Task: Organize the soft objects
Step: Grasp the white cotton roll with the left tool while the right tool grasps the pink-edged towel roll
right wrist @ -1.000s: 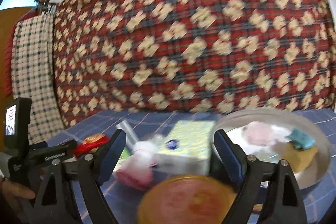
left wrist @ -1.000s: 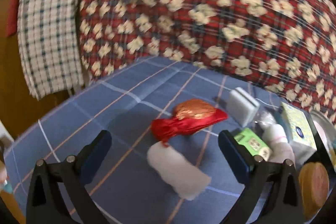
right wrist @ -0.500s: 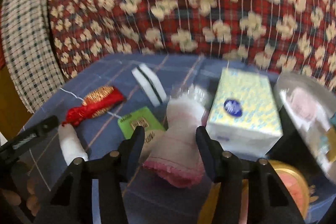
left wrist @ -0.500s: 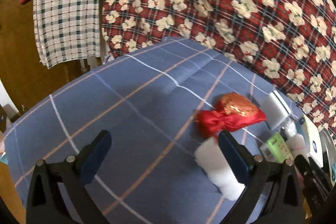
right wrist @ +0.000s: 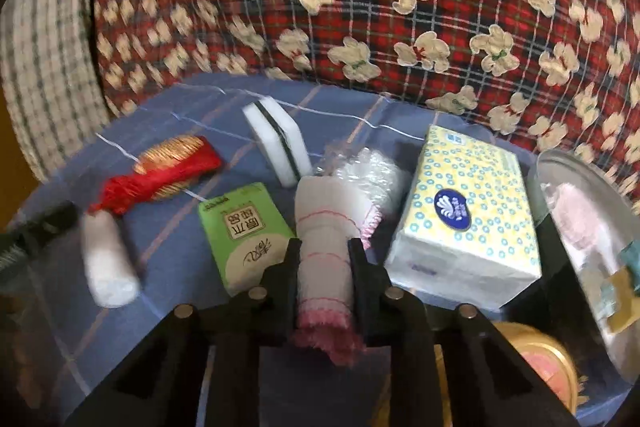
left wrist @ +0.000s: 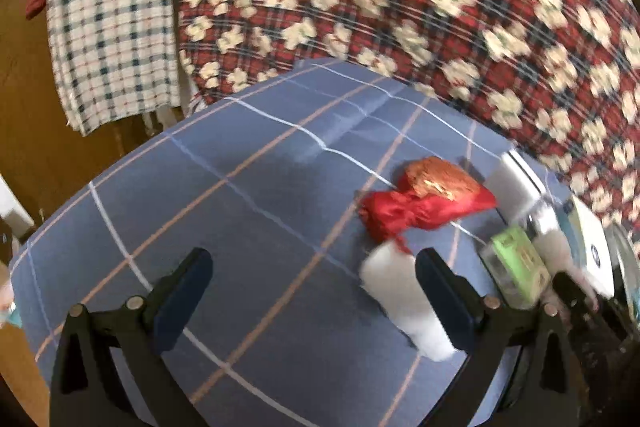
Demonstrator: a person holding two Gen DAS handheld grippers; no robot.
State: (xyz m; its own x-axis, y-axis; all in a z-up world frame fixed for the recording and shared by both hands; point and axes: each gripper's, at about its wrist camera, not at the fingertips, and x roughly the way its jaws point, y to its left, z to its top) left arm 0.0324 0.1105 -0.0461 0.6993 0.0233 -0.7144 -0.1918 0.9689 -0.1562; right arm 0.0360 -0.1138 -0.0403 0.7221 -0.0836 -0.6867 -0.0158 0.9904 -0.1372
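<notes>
My right gripper (right wrist: pixel 324 247) is closing its jaws, and the pads press on both sides of a rolled white cloth with a pink frilled edge (right wrist: pixel 320 211) lying on the blue checked tablecloth (left wrist: pixel 248 227). My left gripper (left wrist: pixel 313 259) stands open above the cloth with nothing between its fingers. A white roll (left wrist: pixel 396 291) lies just inside its right finger, apart from it. Beyond that lies a red and gold pouch (left wrist: pixel 420 207). In the right wrist view the pouch (right wrist: pixel 160 175) and the white roll (right wrist: pixel 106 259) lie at the left.
Around the rolled cloth lie a green packet (right wrist: pixel 244 231), a white sponge (right wrist: pixel 276 139), crumpled clear wrap (right wrist: pixel 368 167) and a tissue pack (right wrist: pixel 468 211). A metal bowl (right wrist: pixel 560 163) with soft items stands at the right, a gold tin (right wrist: pixel 536 359) below it. A red patterned quilt (right wrist: pixel 360 7) rises behind.
My right gripper swung down and left from the bowl and tissue pack to the rolled cloth and closed its jaws onto it. The left gripper drifted left, staying open.
</notes>
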